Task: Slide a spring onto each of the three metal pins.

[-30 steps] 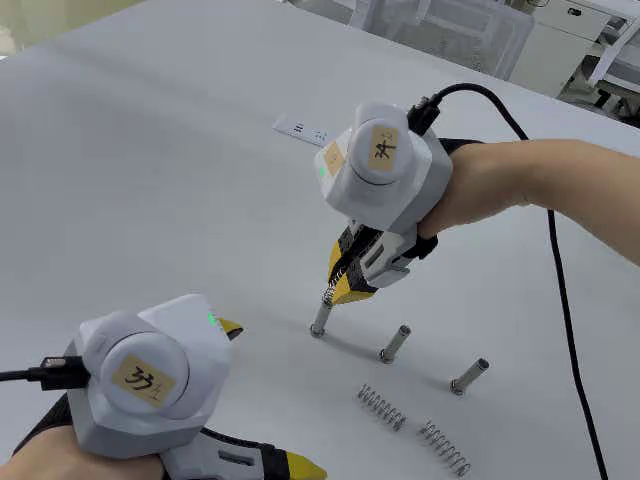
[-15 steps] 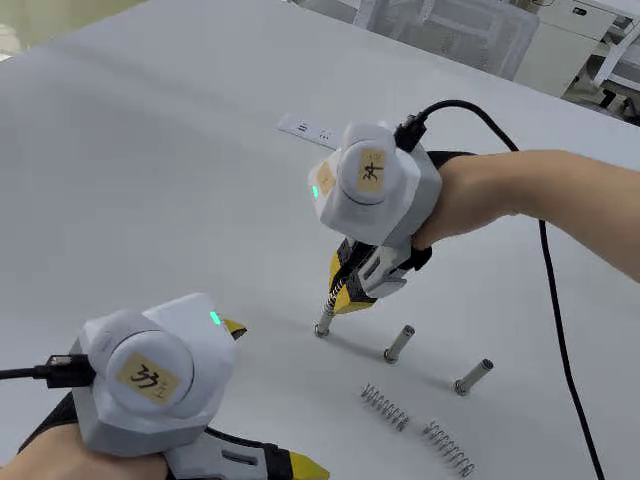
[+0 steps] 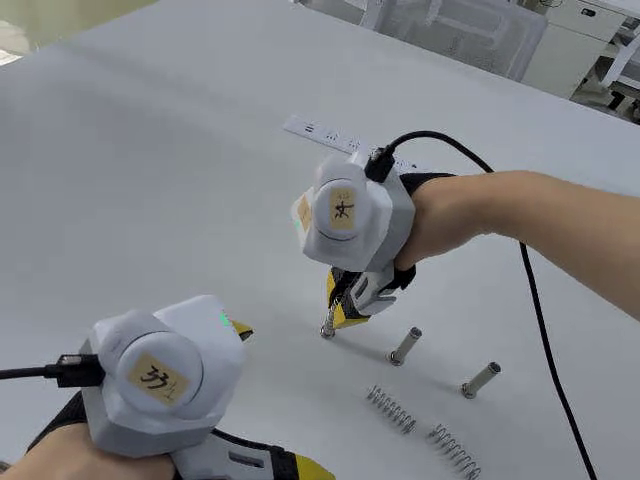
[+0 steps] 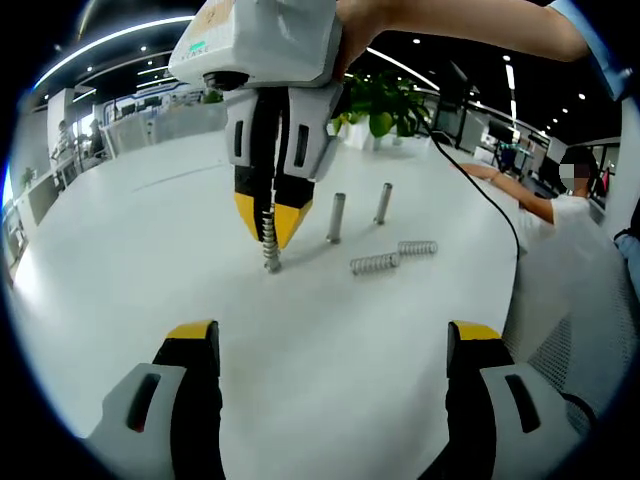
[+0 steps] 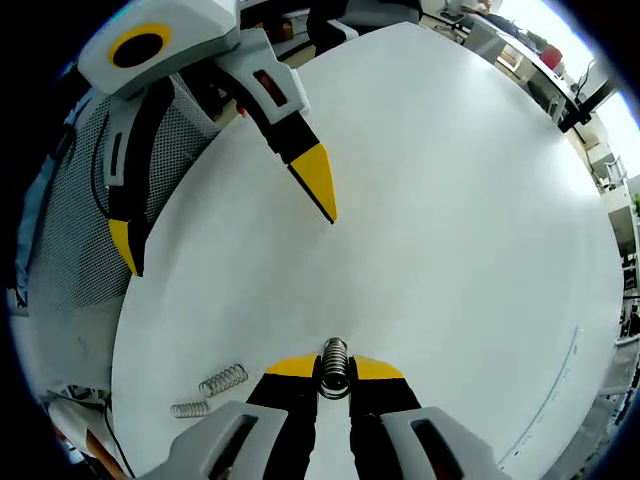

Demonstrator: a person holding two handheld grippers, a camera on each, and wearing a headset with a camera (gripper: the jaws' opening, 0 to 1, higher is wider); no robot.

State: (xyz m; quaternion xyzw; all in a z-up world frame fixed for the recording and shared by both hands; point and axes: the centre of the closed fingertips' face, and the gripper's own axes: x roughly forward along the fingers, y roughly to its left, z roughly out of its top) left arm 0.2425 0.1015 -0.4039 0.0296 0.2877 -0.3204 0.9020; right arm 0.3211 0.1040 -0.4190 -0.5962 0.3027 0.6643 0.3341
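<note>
We are holding a small coiled steel spring point(image 5: 334, 365) in the right gripper point(image 3: 342, 314), its yellow-tipped fingers point(image 5: 292, 368) pinched narrow on the coils. The spring is standing nearly upright over the first short metal pin point(image 4: 272, 264), the leftmost of the row in the head view. In the left gripper view its lower coils seem to be around the pin's top, though we cannot tell how far down they reach. The pin is standing on the white table point(image 3: 150, 200). The two other metal pins point(image 3: 404, 345) point(image 3: 480, 379) are bare beside it, and two loose springs point(image 3: 391, 408) point(image 3: 450, 450) are lying just in front of those.

To do this step well, we are aiming to hold the spring's axis in line with the pin, since a tilted coil would likely catch on the pin's rim. A light squeeze matters, because pinching harder would probably flatten the coils and bind them on the shaft. Releasing only once the coils are well down should leave the spring seated. The left gripper point(image 4: 330, 335) is hovering low and near, its fingers point(image 4: 190, 340) spread wide and holding nothing. It could steady the pin's base if the pin wobbles.
</note>
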